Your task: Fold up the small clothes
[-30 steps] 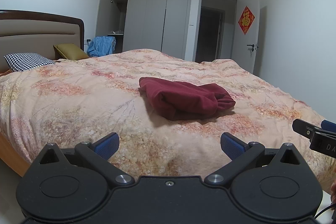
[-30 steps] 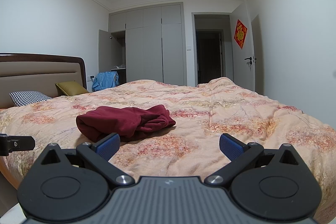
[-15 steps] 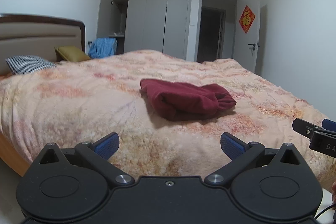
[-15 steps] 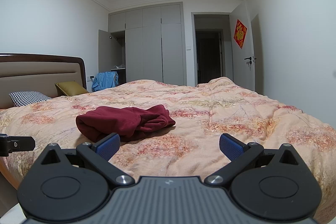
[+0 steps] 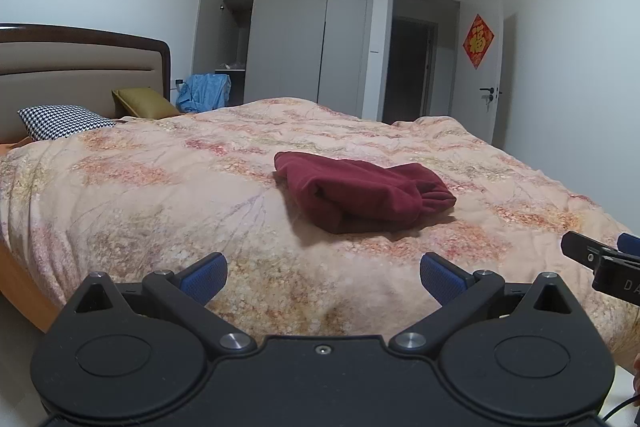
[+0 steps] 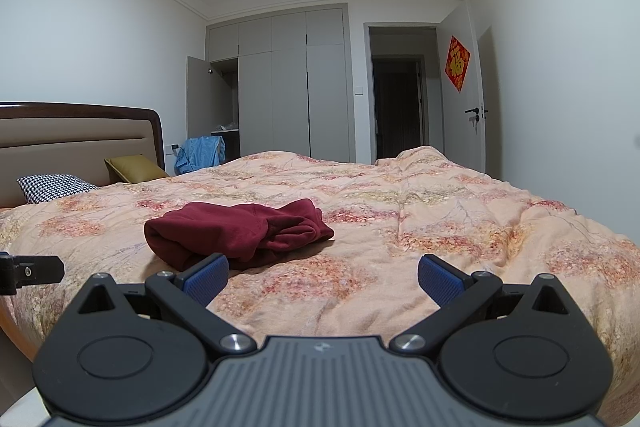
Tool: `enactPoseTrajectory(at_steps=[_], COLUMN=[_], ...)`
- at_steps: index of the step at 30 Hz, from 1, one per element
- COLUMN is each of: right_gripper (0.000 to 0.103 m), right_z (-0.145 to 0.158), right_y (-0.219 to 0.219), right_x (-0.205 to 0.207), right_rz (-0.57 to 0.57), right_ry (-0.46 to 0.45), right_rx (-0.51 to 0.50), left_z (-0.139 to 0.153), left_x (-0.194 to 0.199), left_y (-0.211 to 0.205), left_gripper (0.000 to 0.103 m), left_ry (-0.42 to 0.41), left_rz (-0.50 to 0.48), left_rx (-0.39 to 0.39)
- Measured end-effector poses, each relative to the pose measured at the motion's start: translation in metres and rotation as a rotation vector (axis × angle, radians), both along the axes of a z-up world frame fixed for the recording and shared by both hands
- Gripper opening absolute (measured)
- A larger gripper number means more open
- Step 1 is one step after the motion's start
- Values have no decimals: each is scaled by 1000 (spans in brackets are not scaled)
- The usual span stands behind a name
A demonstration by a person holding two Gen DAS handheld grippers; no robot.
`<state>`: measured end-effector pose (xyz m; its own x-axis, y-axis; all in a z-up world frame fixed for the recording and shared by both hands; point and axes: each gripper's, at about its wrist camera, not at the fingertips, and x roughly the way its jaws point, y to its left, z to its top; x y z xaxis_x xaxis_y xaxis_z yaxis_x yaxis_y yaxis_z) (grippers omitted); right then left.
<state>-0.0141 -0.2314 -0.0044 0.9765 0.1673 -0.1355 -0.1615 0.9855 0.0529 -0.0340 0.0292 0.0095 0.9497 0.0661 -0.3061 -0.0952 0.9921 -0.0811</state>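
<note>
A dark red garment [image 5: 360,193] lies bunched and partly folded on the floral bedspread [image 5: 160,195], near the middle of the bed. It also shows in the right wrist view [image 6: 236,235], left of centre. My left gripper [image 5: 322,277] is open and empty, held short of the bed's near edge, the garment ahead and a little right. My right gripper [image 6: 322,279] is open and empty, also near the bed edge, with the garment ahead to the left. Each gripper shows at the edge of the other's view.
A headboard [image 5: 80,67] with a houndstooth pillow [image 5: 60,121] and an olive pillow [image 5: 142,103] stands at the left. A grey wardrobe [image 5: 304,39] with one open door, a blue cloth [image 5: 206,93] and an open doorway [image 5: 416,67] lie beyond the bed.
The left wrist view has tilted slightly upward, so more of the headboard and wall shows. The garment and the right gripper have not moved. Both grippers stay open.
</note>
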Motion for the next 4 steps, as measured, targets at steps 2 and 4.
enactPoseTrajectory(at_steps=[2,4], right_gripper=[103,103], right_z=[0,0], right_y=[0,1], right_x=[0,1], right_rz=[0,1], right_ry=[0,6], right_rx=[0,2], left_z=[0,-1], left_x=[1,3], left_y=[1,1], left_gripper=[102,102], left_ry=[5,15], left_rz=[-1,-3], left_rx=[-1,-3])
